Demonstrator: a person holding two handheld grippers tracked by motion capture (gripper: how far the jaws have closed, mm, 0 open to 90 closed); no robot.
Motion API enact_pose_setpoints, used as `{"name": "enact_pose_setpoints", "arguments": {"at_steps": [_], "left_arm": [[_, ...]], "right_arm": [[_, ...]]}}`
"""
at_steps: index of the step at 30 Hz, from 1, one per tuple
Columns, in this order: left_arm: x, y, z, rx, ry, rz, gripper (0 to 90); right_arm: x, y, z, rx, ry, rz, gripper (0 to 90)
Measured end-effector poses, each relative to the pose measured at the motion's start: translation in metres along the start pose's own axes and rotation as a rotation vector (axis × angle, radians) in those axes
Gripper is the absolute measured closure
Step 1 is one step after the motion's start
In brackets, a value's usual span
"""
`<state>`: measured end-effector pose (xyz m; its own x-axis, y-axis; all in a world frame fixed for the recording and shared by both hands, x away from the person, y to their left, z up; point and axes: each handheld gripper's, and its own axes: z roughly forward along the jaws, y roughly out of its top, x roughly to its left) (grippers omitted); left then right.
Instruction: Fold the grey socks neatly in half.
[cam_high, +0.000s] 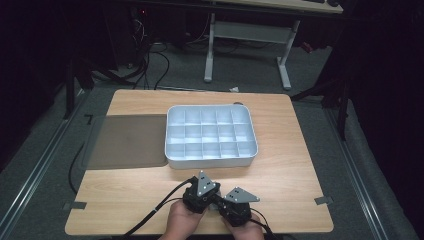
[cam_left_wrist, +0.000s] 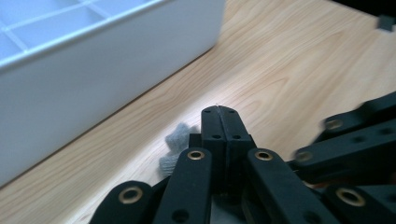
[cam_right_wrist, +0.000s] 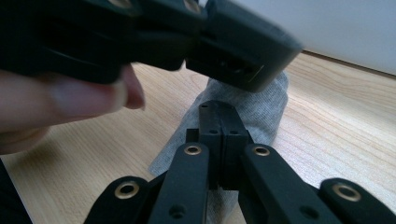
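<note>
Gripping a grey sock at the table's near edge

Both jaw pairs are clenched: the left gripper (cam_left_wrist: 219, 111) and right gripper (cam_right_wrist: 219, 106) each pinch the grey sock (cam_right_wrist: 261, 109) lying on the wooden table (cam_high: 280, 175), just before the white compartment tray (cam_high: 210, 132)

**Grey sock pinched at the near edge of the counter**

A small grey sock (cam_right_wrist: 261, 112) of fine knit lies on the wooden counter (cam_high: 280, 170), in front of the white divided tray (cam_high: 210, 132) and apart from its near wall. In the right gripper view it stretches away from the closed jaws, its far end rounded and flat on the wood. In the left gripper view a crumpled bit of the sock (cam_left_wrist: 180, 140) bunches just beside the shut jaws there.
</note>
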<state>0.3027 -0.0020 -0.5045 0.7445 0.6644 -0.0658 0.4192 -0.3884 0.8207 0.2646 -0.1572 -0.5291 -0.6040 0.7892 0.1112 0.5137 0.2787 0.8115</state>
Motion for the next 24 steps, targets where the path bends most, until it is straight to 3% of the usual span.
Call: {"name": "enact_pose_setpoints", "arguments": {"at_steps": [3,15,18,24], "left_arm": [[0.007,-0.009,0.002,0.003,0.010,-0.027,90.0],[0.007,-0.015,0.002,-0.006,0.030,-0.023,90.0],[0.006,-0.016,0.002,-0.012,0.034,-0.024,90.0],[0.006,-0.017,0.002,-0.016,0.033,-0.025,90.0]], "right_arm": [[0.001,-0.001,-0.001,-0.005,0.001,0.002,90.0],[-0.004,0.001,-0.011,-0.032,0.015,0.030,89.0],[-0.003,0.003,-0.023,-0.070,0.030,0.034,83.6],[0.000,0.002,-0.022,-0.052,0.039,0.042,78.6]]}}
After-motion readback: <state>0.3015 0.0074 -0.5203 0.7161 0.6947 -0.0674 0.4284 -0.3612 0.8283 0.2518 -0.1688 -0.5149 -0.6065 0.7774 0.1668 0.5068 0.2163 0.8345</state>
